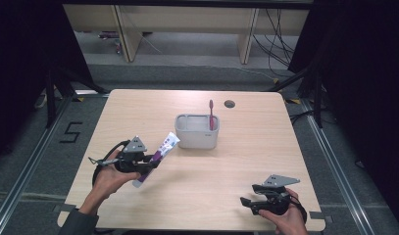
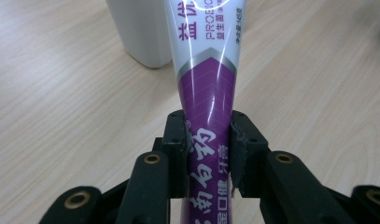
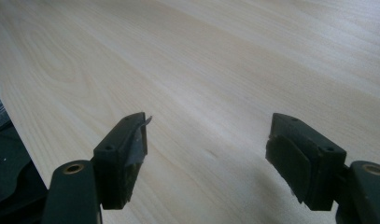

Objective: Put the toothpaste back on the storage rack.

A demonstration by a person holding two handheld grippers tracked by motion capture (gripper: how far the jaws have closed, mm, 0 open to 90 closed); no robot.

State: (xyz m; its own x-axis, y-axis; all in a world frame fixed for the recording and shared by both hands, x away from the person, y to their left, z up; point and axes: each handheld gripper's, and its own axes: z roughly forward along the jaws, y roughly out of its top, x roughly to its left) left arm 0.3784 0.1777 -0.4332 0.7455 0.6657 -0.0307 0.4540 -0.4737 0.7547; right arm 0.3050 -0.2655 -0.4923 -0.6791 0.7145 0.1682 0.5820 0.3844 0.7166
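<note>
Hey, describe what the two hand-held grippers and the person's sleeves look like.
Both are black. The left hand-held gripper and the right hand-held gripper each carry a grey three-cornered plate on top and trail a black cable. Their jaws end in blocky pads. A dark grey sleeve covers the left forearm.

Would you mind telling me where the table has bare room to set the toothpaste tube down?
Bare wood lies between the holder and the right gripper, and along the table's far edge. The left gripper with the toothpaste tube crowds the holder's left.
</note>
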